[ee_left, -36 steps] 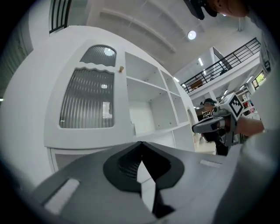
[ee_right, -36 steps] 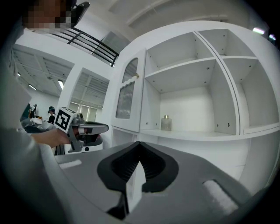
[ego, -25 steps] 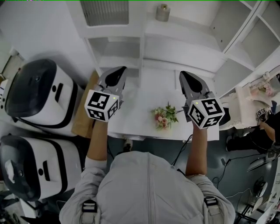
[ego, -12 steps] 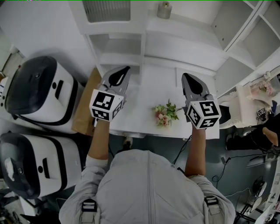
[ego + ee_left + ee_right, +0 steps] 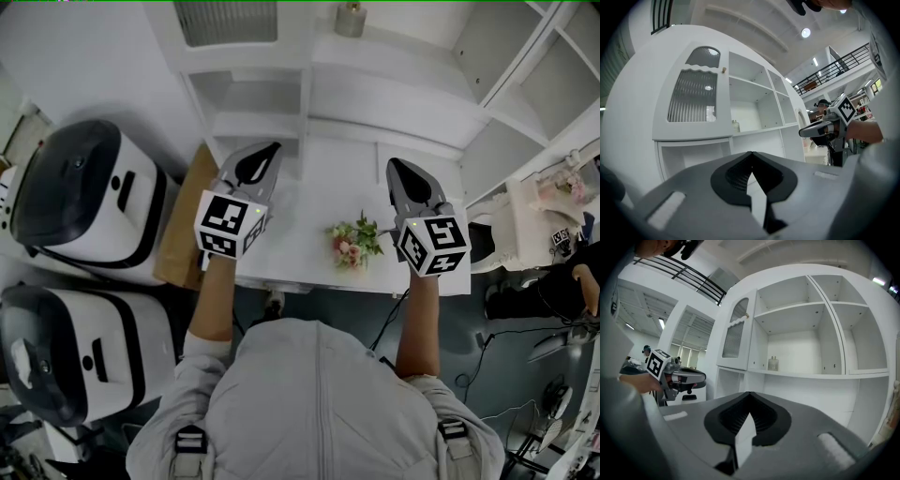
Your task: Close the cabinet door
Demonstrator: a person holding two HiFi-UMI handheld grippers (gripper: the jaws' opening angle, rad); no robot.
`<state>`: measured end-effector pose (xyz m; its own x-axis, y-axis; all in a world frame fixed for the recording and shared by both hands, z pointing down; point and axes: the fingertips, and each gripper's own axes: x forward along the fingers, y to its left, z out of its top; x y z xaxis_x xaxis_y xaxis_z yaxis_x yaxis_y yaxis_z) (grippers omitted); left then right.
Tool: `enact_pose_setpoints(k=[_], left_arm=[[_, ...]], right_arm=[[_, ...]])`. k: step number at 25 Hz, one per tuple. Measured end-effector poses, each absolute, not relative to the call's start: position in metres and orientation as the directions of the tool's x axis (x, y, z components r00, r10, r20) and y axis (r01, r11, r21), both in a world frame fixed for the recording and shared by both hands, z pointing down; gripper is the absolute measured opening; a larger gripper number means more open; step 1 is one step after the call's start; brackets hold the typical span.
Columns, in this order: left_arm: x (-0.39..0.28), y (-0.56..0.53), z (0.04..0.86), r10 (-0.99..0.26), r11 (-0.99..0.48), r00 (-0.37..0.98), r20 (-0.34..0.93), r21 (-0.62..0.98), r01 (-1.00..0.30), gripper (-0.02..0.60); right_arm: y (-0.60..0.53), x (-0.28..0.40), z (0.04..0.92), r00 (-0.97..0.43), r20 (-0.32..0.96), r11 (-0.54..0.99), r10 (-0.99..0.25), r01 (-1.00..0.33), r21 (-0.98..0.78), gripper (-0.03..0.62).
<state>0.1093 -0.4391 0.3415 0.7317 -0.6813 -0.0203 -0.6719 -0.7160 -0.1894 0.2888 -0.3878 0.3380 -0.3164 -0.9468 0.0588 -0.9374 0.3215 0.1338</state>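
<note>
The white cabinet (image 5: pixel 384 98) stands ahead with open shelves. Its ribbed-glass door (image 5: pixel 693 96) with a small knob (image 5: pixel 723 70) covers the upper left compartment; the same door (image 5: pixel 736 341) shows in the right gripper view. I cannot tell if it lies fully flush. My left gripper (image 5: pixel 272 147) and right gripper (image 5: pixel 392 162) are held level over the white counter (image 5: pixel 309 202), side by side, short of the cabinet. Both have their jaws shut with nothing between them, as seen at the left gripper (image 5: pixel 751 153) and the right gripper (image 5: pixel 750 393).
A small bottle (image 5: pixel 351 21) stands on a middle shelf. A flower sprig (image 5: pixel 353 246) lies on the counter between my hands. Two white-and-black appliances (image 5: pixel 84 202) (image 5: pixel 66 352) and a brown board (image 5: pixel 183 225) are at the left. Another person (image 5: pixel 562 281) is at the far right.
The right gripper has sunk a little. The left gripper has hardly moved, and both pairs of jaws stay shut.
</note>
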Motion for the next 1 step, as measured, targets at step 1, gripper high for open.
enact_pose_setpoints(k=[1], left_arm=[[0.1099, -0.4391, 0.3419, -0.680, -0.717, 0.733, -0.019, -0.190, -0.671, 0.017]], right_arm=[[-0.3879, 0.2889, 0.3386, -0.317, 0.059, 0.323, -0.946, -0.937, 0.134, 0.002]])
